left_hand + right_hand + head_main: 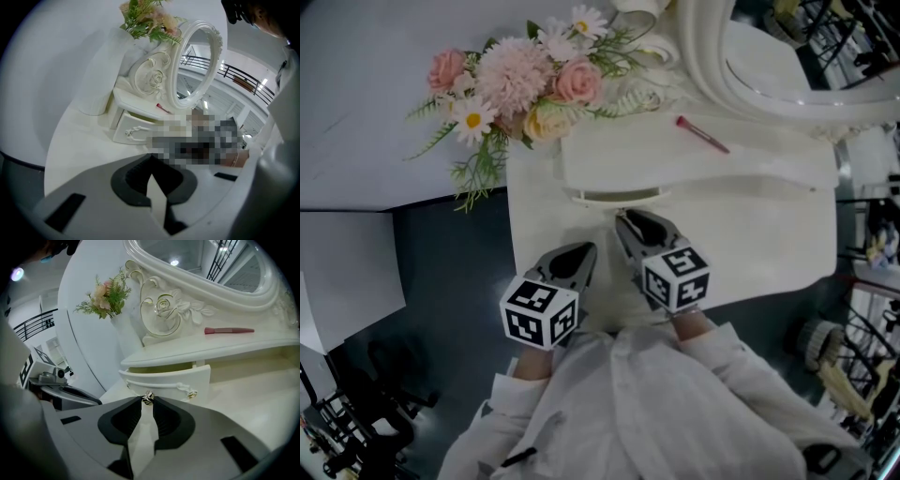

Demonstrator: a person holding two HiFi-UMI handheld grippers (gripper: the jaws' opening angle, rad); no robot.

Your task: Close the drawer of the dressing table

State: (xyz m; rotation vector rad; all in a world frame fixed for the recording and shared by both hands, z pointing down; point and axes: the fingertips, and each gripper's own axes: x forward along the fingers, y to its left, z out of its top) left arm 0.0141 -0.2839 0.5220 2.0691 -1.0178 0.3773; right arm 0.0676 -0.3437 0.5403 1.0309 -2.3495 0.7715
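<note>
A small white dressing table (694,164) with an oval mirror (769,89) stands on a white tabletop (769,239). Its drawer (614,195) (173,380) is pulled out a little, showing a gap under the top shelf. My right gripper (628,223) (147,399) points at the drawer front, its jaws shut on the small metal knob (148,396). My left gripper (581,255) (150,164) hangs just left of it and farther back, shut with nothing held. From the left gripper view the drawer (132,131) lies ahead.
A red stick (701,134) (228,330) lies on the dressing table's shelf. A bouquet of pink and white flowers (520,80) stands in a white vase (96,79) to the left. The tabletop's left edge (511,244) drops to dark floor. Metal frames (862,375) stand at right.
</note>
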